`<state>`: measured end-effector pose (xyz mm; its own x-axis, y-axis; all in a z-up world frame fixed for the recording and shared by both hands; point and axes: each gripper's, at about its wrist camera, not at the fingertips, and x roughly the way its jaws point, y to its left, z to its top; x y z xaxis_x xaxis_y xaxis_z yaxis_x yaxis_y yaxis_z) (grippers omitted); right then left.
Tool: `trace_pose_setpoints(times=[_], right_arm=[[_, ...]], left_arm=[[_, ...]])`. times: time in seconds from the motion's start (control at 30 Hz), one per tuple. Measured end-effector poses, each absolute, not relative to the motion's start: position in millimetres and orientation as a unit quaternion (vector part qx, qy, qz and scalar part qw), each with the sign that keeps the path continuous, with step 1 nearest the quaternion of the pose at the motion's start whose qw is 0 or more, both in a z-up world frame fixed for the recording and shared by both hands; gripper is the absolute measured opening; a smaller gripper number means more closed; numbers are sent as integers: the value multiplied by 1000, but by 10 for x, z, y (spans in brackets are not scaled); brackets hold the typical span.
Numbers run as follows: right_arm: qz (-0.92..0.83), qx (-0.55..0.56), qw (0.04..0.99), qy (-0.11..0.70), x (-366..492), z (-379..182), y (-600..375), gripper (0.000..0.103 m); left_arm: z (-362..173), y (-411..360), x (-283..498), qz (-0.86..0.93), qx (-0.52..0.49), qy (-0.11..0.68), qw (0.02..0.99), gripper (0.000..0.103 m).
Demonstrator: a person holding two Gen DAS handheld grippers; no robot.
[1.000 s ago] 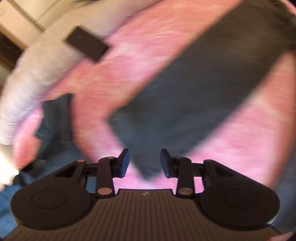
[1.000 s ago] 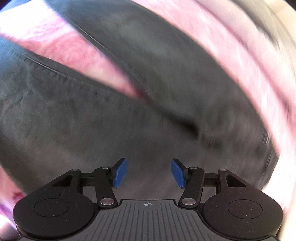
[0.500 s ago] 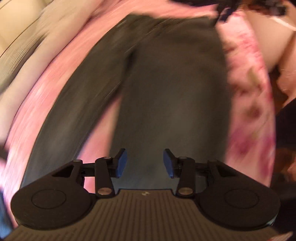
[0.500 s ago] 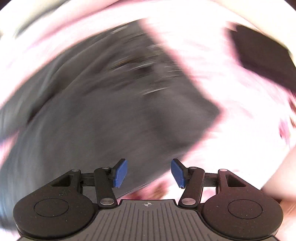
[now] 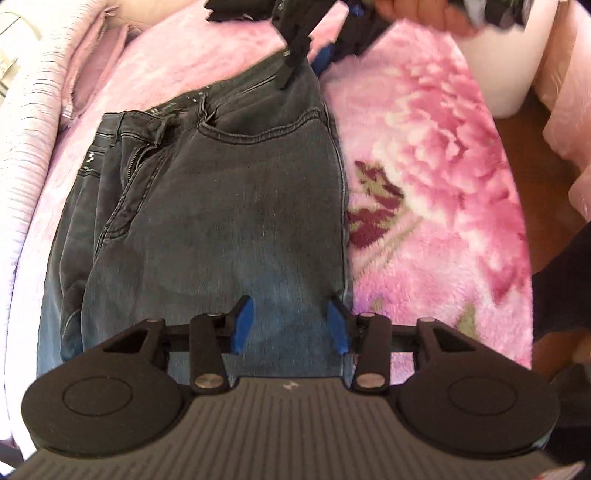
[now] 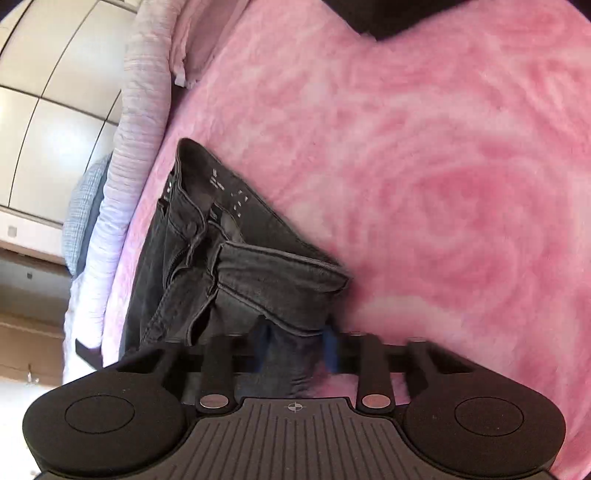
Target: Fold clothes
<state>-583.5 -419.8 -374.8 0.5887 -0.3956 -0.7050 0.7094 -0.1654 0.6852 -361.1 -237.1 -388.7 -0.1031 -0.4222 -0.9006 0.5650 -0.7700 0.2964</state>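
Jaws on the left gripper (image 5: 291, 325) stand apart, blue pads (image 5: 243, 325) clear of each other, though they have just been closing. Dark denim lies flat under the gap and we see nothing pinched there. Jaws on the right gripper (image 6: 297, 347) have also just been closing, and a bunched fold of the jeans (image 5: 221, 192) fills the space between its blurred pads, so we read it as clamped on the waistband corner. That corner is lifted off the bed.

We see the jeans lying on a pink flowered blanket (image 5: 424, 147) that covers the bed, waistband at the far end in the left wrist view, fly open, one front pocket facing up. The left gripper hovers over the leg part near the right-hand side seam. The right gripper sits at the waistband end, with a hand (image 5: 417, 14) behind it at the top edge. A pale ribbed cover (image 5: 22, 147) runs along the bed's left side. The right wrist view shows cupboard doors (image 6: 55, 92) beyond it.
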Motion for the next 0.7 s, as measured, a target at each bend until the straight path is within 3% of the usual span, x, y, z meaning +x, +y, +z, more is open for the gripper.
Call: trace_pose_setpoints(times=[0.03,0.23,0.43,0.5,0.53,0.7], right_arm=[[-429,625,637,142,-5859,-3668,-4253,12],[-438,568,674,178,-6283,-2978,-4480,10],[-436,539,663,283,-6278,-3199,-4639,15],[-456,516,659,302,-6239,-3121,-4613,40],[-468,494,661,315,-6192,-3054,-4580,47],[-472,342,740,335,-5842,-2596,-4503,48]], left_arm=[[-3870,-2387,-3650,-741,584,64,325,0],[-3544,-2484,-4015,-777,534,94,320,0],[-3456,-2537,-3841,-772,519,146,337,17],[-3364,-2523,-3604,-763,503,167,370,29],[-3324,-2523,-3456,-753,495,180,393,33],[-3293,-2702,-2767,-688,480,229,494,33]])
